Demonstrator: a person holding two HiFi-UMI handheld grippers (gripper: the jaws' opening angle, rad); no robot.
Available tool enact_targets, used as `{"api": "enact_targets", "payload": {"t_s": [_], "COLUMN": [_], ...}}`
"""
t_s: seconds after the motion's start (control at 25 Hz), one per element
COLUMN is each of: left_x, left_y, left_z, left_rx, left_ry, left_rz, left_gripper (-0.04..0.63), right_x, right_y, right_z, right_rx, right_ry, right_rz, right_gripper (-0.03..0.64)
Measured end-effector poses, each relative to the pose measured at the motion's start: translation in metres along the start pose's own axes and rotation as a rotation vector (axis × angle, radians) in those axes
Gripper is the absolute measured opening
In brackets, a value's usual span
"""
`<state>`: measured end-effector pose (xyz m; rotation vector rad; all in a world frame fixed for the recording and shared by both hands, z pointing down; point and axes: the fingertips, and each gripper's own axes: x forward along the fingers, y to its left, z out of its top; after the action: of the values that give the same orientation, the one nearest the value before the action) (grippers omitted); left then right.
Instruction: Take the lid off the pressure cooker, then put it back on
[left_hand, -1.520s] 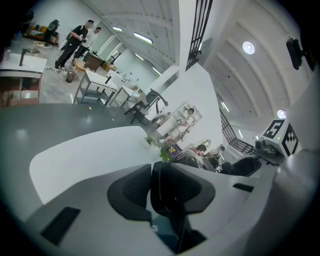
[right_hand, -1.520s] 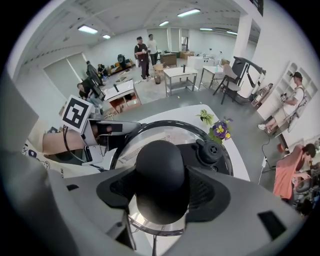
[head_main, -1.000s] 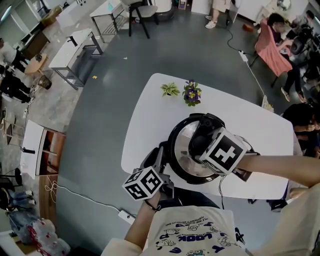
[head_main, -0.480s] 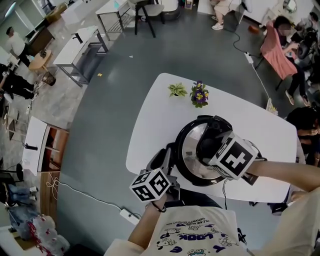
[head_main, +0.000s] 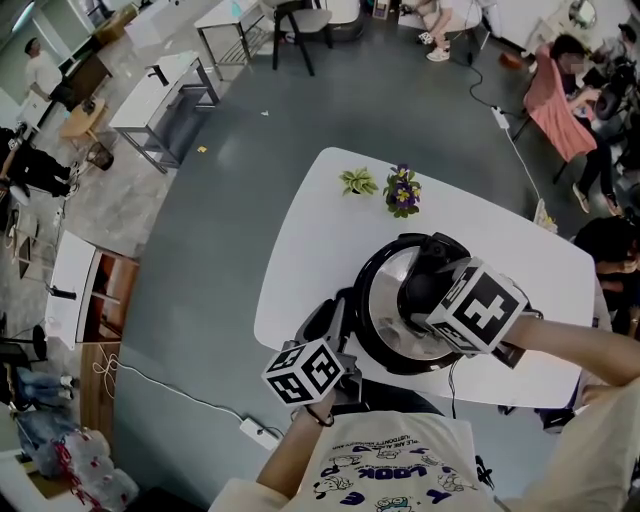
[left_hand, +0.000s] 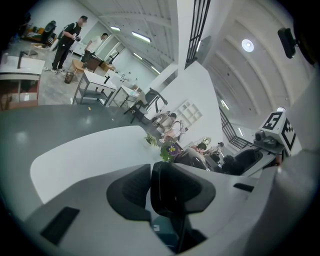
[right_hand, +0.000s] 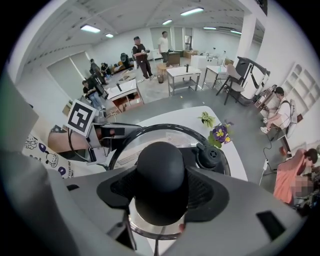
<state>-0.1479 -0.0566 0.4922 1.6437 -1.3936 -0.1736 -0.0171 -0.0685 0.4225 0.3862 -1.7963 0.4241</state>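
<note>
Table (head_main: 310, 250) first: the cooker (head_main: 366, 318) stands near its near edge, lid (head_main: 392, 300) seated on it. My left tongs (left_hand: 157, 192) pinch the pot's side handle (left_hand: 170, 187), bracing it. My right tongs (right_hand: 161, 192) clamp the lid's round knob (right_hand: 161, 172). I judge this as loosening: next a twist, then a straight lift. The head view hides both grips under the marker cubes (head_main: 480, 305); only the gripper views show them.

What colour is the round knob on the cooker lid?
Black. The right gripper view shows the knob best.
</note>
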Motion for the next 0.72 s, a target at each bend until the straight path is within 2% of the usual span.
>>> {"api": "enact_targets", "payload": {"t_s": [0.24,0.52,0.72], "left_x": [-0.002,-0.011,-0.018], "left_y": [0.000,-0.006,-0.014], "left_z": [0.003,0.025,0.044], "left_rx": [0.038,0.050,0.091], "left_ry": [-0.003,-0.061,-0.111], "left_rz": [0.013,0.010,0.004], "left_gripper": [0.123,0.123,0.123], "right_x": [-0.008,-0.024,-0.036], "right_y": [0.003,0.006,-0.002], "right_z": [0.005,0.021,0.023], "right_rx": [-0.035,-0.042,-0.011], "right_ry": [-0.019,-0.086,-0.111], "right_rz": [-0.017,-0.017,-0.027], "right_gripper": [0.296,0.296,0.296]}}
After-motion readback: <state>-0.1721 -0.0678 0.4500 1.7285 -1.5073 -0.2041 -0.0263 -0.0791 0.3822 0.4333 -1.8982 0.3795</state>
